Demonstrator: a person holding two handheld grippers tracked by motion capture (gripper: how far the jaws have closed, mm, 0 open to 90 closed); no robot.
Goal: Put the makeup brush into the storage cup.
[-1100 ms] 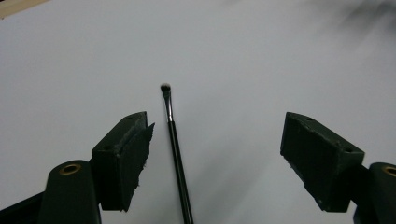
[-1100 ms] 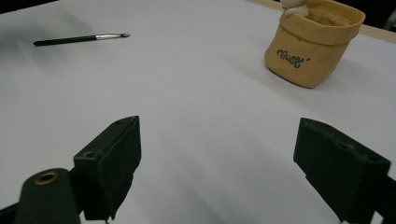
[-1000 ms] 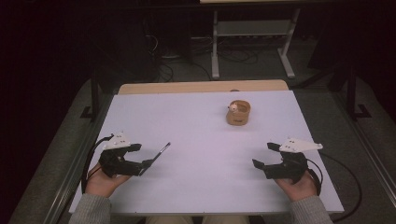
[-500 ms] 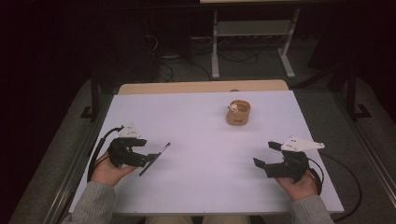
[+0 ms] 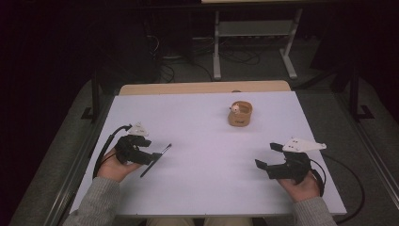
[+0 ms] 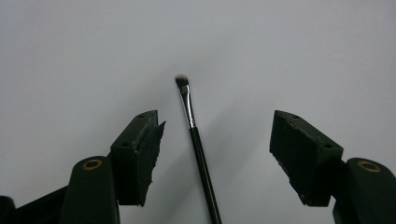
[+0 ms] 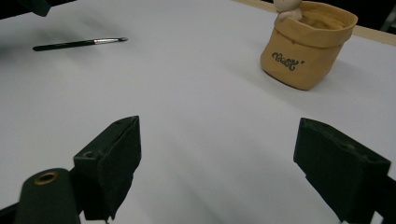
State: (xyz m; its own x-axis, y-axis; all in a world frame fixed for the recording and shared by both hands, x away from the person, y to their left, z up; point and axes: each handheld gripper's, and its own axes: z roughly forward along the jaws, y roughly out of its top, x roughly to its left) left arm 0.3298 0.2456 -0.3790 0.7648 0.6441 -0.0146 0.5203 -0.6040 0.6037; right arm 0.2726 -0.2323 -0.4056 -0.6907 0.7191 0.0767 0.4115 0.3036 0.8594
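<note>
Step in hand: the left tool looks to be lining up on the makeup brush to pick it up off the tabletop.
How to do it well: lower the left tool straight down so that both pads straddle the black handle, then close slowly; the handle is thin and lies flat, so the pads need to come right down to the tabletop or they may close above it.
Grip point: I would take the black handle just behind the silver ferrule, not the bristles; a grip near the middle should keep the brush from tipping as it lifts.
Left tool state: its jaws stand wide apart, with nothing clamped.
Brush relative to left tool: in the left gripper view the brush lies between the two jaws, nearer the left-hand one, its handle running back under the tool and its bristle tip pointing away. Whether either pad touches the handle I cannot tell; they appear to be clear of it.
Brush on the tabletop: in the high view it lies at the left side, angled, bristle end toward the middle.
Right tool: jaws apart and empty, held low near the right edge, well apart from the brush.
Tan pouch-shaped pot: stands upright toward the far side, with a small pale figure at its rim, well apart from both tools.
</note>
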